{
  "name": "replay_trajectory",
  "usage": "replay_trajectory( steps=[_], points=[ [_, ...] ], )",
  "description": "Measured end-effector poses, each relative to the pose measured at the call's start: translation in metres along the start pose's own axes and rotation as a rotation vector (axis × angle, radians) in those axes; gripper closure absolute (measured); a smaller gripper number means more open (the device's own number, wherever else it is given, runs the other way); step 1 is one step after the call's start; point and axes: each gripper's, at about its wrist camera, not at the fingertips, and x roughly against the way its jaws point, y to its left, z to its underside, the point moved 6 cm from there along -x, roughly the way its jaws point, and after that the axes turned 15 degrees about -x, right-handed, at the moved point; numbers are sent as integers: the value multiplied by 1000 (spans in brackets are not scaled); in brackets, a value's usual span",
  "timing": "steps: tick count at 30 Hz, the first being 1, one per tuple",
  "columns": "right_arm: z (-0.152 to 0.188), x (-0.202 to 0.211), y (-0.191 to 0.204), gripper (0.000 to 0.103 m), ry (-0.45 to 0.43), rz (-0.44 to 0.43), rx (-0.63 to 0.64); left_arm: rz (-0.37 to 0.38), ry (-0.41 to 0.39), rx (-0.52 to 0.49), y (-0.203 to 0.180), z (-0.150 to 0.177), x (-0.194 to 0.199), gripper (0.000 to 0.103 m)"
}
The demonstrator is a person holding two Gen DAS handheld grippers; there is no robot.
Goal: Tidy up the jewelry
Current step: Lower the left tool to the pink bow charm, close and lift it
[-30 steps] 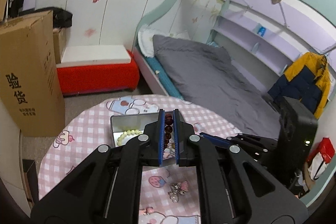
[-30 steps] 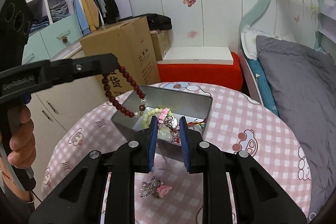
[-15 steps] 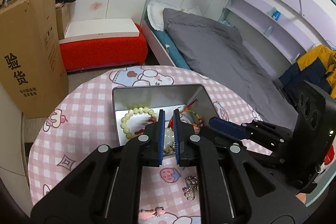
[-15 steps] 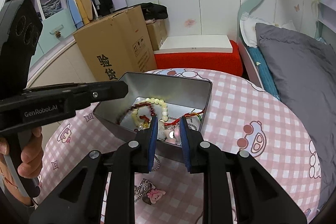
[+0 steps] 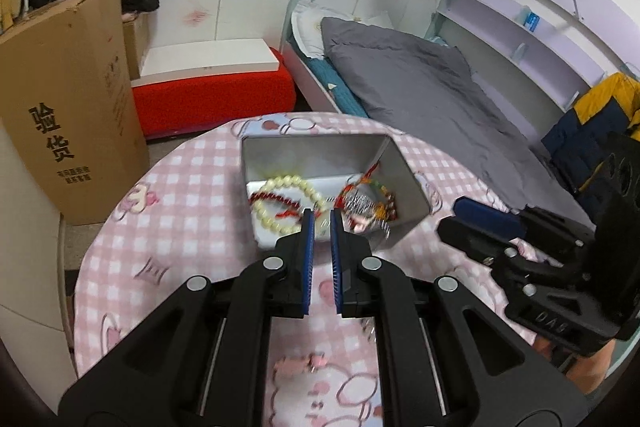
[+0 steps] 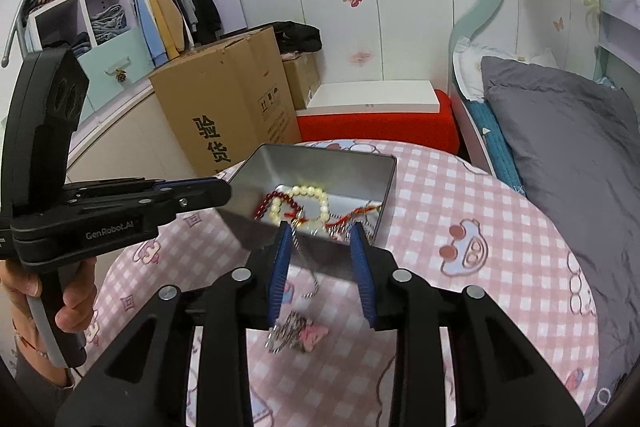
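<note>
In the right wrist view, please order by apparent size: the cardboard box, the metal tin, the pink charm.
1. cardboard box
2. metal tin, though it sits nearer the camera
3. pink charm, clearly smallest

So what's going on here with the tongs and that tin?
A person is sorting jewelry into a metal tin on a pink checked table, with tongs in each hand. The tin already holds a cream bead bracelet, a dark red one and red cords. The left tongs are shut and empty. The right tongs have just been opening, with a thin chain dangling between them. A pink charm lies on the table.
</note>
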Motion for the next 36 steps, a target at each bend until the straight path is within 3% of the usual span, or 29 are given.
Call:
replay_trajectory(
  steps=[8, 12, 22, 28, 30, 31, 32, 34, 36],
  points=[
    [41, 3, 5, 69, 62, 10, 7, -43, 62, 3, -4, 57, 9, 94],
    [60, -2, 3, 68, 107, 17, -2, -26, 104, 17, -8, 83, 3, 94],
    [87, -6, -1, 65, 162, 35, -4, -53, 149, 0, -18, 112, -5, 94],
    [90, -10, -1, 64, 168, 44, 5, -64, 128, -19, -20, 116, -2, 94],
    [88, -11, -3, 64, 166, 43, 1, -50, 113, -14, -21, 116, 0, 78],
    [87, -12, -4, 64, 163, 44, -2, -52, 102, -11, -20, 116, 2, 41],
    [86, -13, -5, 64, 160, 45, -7, -74, 75, -7, -19, 113, 6, 27],
    [82, -15, -7, 64, 153, 43, -17, -94, 46, -20, -19, 109, 10, 27],
    [79, -18, -8, 64, 152, 39, -27, -113, 70, -39, -18, 109, 5, 27]
  ],
)
